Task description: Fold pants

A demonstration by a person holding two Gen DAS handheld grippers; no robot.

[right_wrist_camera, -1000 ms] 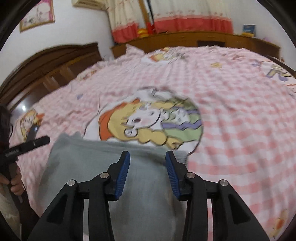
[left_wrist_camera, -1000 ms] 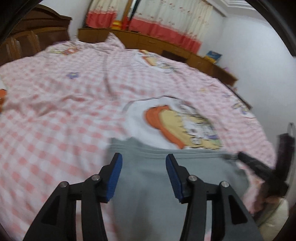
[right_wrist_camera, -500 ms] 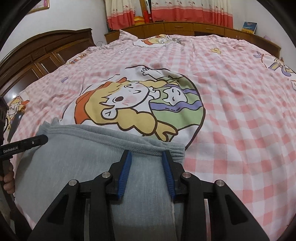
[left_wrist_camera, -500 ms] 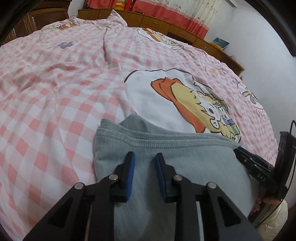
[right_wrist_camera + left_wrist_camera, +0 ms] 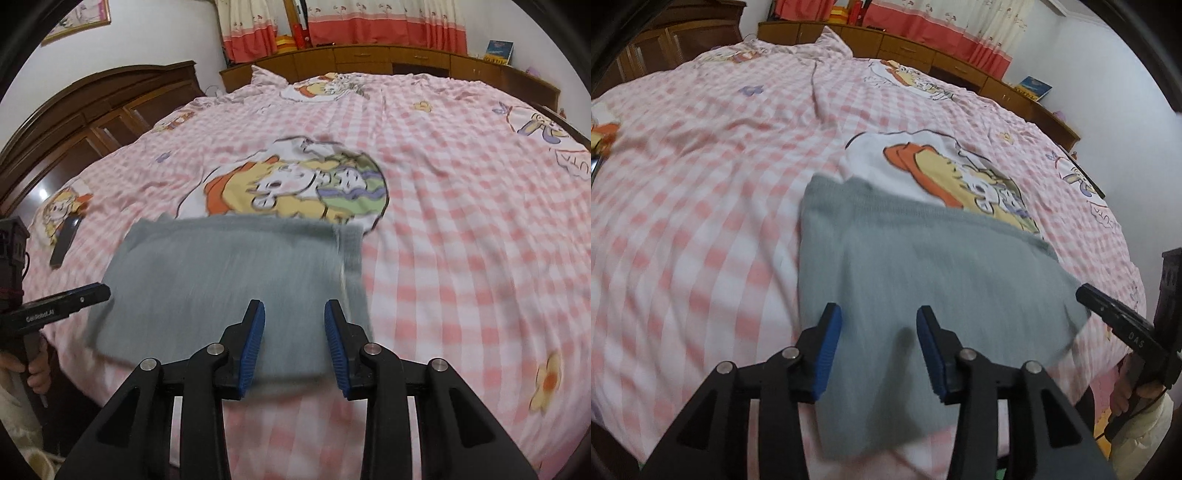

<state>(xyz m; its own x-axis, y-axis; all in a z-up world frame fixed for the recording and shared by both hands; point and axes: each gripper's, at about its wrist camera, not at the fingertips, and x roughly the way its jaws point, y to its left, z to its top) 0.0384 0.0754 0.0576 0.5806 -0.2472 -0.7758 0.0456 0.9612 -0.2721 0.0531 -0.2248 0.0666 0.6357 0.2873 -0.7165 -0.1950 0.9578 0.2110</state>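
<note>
The grey pants (image 5: 923,258) lie folded in a flat rectangle near the front edge of the bed, on the pink checked cover (image 5: 701,184). My left gripper (image 5: 878,314) hovers over their near left part; its jaws are opening and no cloth is between the blue pads. My right gripper (image 5: 294,310) hangs over the pants (image 5: 229,273) near their right front corner, open, with nothing pinched. Each wrist view also shows the other gripper at the side: the right gripper (image 5: 1115,317) and the left gripper (image 5: 66,301).
A cartoon print (image 5: 295,188) on the cover lies just beyond the pants. A dark flat object (image 5: 64,240) rests on the bed at the left. A wooden headboard (image 5: 92,103) stands left, low cabinets (image 5: 369,59) along the far wall. A person's hand (image 5: 33,365) holds the left gripper.
Both grippers have drawn back from the pants' far edge toward the near edge, so more of the pants shows. The left jaws narrowed, then widened again.
</note>
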